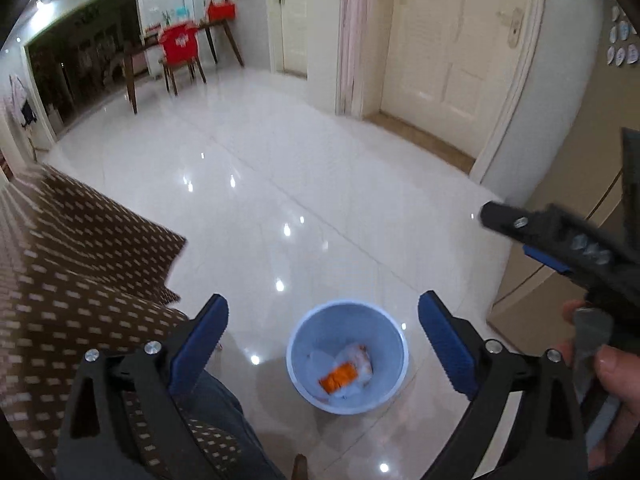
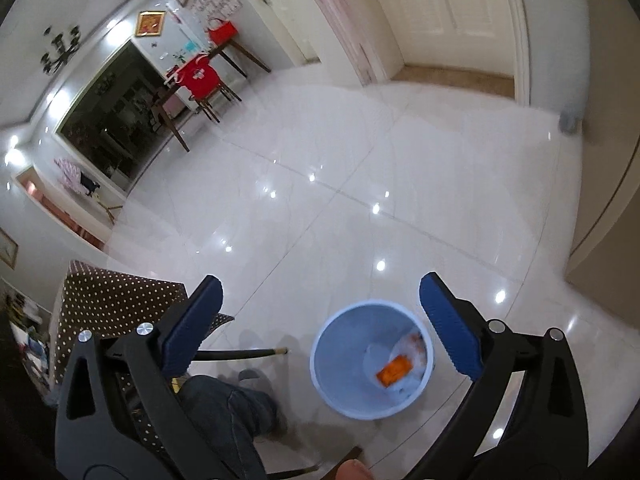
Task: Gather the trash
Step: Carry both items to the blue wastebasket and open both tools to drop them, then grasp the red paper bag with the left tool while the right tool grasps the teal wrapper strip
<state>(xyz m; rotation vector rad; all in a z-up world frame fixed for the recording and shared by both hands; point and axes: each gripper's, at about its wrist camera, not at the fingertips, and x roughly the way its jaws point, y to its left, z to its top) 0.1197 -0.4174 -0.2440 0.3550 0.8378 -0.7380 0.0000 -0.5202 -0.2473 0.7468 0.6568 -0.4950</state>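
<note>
A light blue bin stands on the white tiled floor below both grippers. Inside it lie an orange wrapper and crumpled white trash. My left gripper is open and empty, well above the bin. The right gripper's body shows at the right edge of the left wrist view, held in a hand. In the right wrist view the bin holds the same orange wrapper. My right gripper is open and empty above the bin.
A table with a brown dotted cloth stands to the left. The person's leg in jeans is beside the bin. A dining table and red-covered chair stand far back. Closed doors line the far wall.
</note>
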